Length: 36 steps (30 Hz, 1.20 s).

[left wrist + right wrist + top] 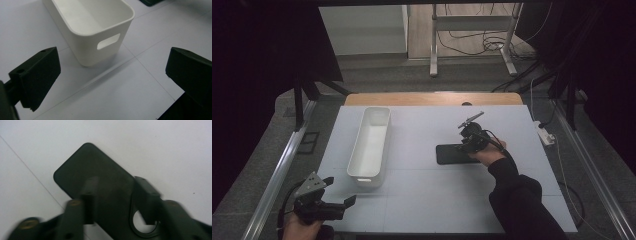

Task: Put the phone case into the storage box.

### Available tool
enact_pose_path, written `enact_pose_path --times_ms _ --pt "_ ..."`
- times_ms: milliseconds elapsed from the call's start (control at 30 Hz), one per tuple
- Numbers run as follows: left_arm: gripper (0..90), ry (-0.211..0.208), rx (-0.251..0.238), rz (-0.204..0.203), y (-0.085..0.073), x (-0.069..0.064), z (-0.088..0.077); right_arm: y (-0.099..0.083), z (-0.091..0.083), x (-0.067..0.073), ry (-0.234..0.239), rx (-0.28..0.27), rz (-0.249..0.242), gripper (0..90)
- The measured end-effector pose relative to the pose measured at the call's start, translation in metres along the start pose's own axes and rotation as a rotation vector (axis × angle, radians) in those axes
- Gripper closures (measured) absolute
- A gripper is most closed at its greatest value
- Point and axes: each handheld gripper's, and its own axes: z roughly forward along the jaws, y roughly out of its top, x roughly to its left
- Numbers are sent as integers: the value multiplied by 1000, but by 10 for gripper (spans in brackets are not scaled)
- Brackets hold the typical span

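The right gripper (464,145) is closing narrow across the flat black rounded-corner case with a ring cutout (100,185); contact looks likely but the blur leaves it unconfirmed. The case is lying on the pale grey bench (422,200), at 3 o'clock from the long white plastic bin (371,142). The left gripper (341,192) is idling wide open, holding nothing. Step judged: grasping. The next move is calling for a firm pinch before any lift

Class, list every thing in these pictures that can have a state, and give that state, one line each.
white bin: upright on the table, nothing visible inside.
black flat plate: lying flat on the table, its end with the round hole between the right claw's jaws.
right claw: jaws narrowed to the plate's two edges, pressing on them.
left claw: jaws wide apart, holding nothing, pointed at the bin's handle end.
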Motion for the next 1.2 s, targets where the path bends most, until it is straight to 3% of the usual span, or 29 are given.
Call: enact_pose_path --times_ms 133,500,933,1200 --pt "5 0 1 0 0 0 0 2 3 1 24 -3 -17 892" --pt "6 -4 -1 0 0 0 0 6 14 0 27 7 -17 894" --pt "6 -6 4 4 1 0 0 19 27 -8 37 -9 52 894" --pt "6 -11 0 0 0 2 0 34 33 -2 32 -11 29 894"
